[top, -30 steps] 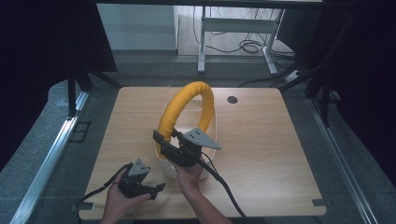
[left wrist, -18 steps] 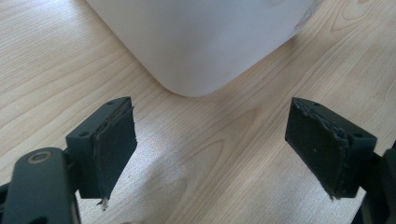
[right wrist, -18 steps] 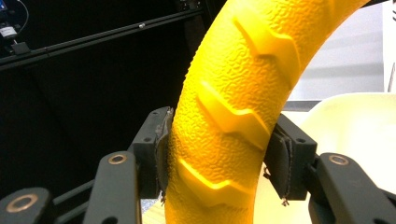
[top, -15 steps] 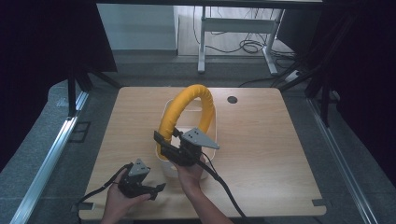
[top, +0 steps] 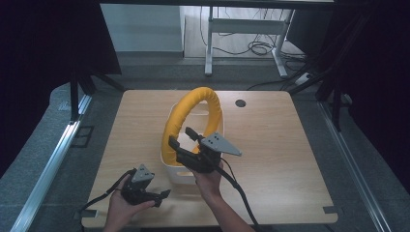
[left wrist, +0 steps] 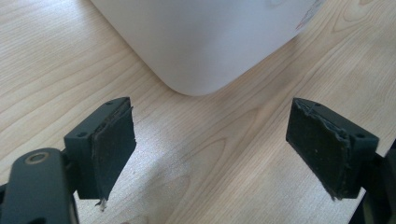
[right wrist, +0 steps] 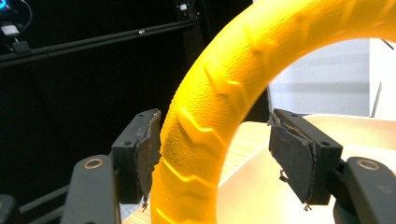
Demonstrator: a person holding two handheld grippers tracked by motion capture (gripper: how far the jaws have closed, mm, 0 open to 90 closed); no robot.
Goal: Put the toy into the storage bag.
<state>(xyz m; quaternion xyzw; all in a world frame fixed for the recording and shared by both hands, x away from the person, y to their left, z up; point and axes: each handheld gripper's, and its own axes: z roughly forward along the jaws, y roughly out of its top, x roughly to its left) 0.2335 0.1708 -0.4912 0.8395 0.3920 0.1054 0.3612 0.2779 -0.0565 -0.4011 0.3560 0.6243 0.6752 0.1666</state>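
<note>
High view: unlabelled yellow ring (top: 193,116)

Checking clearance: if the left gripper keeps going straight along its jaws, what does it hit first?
Most likely the white bin: its rounded corner sits dead ahead of the left gripper, whose jaws are open with bare wooden table between them. How far off the bin is remains unclear.
</note>
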